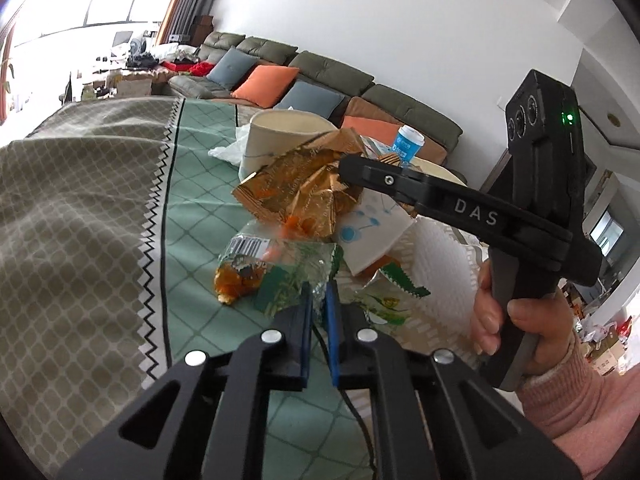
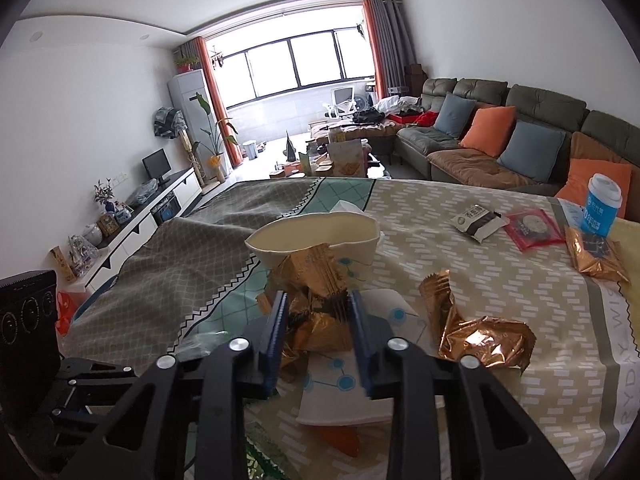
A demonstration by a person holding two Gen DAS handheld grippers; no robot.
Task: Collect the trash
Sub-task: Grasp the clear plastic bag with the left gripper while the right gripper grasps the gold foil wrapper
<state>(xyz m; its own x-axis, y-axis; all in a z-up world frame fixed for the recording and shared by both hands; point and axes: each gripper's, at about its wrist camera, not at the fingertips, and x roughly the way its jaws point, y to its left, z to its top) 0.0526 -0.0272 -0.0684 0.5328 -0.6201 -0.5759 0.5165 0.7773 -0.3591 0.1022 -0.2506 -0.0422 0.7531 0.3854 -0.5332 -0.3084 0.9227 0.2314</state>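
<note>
Trash all over the table here. Left gripper (image 1: pixel 318 300) is pinched tight on the edge of a clear plastic wrapper (image 1: pixel 276 268) with orange bits inside, so that one sits right at its fingertips on the green cloth (image 1: pixel 188 208). Just ahead is a crumpled gold wrapper (image 2: pixel 316 304), and the right gripper (image 2: pixel 320 320) has its blue pads squeezing it from both sides. Right of that gripper lies another gold wrapper (image 2: pixel 476 332); farther off, a blue cup (image 2: pixel 604 210).
</note>
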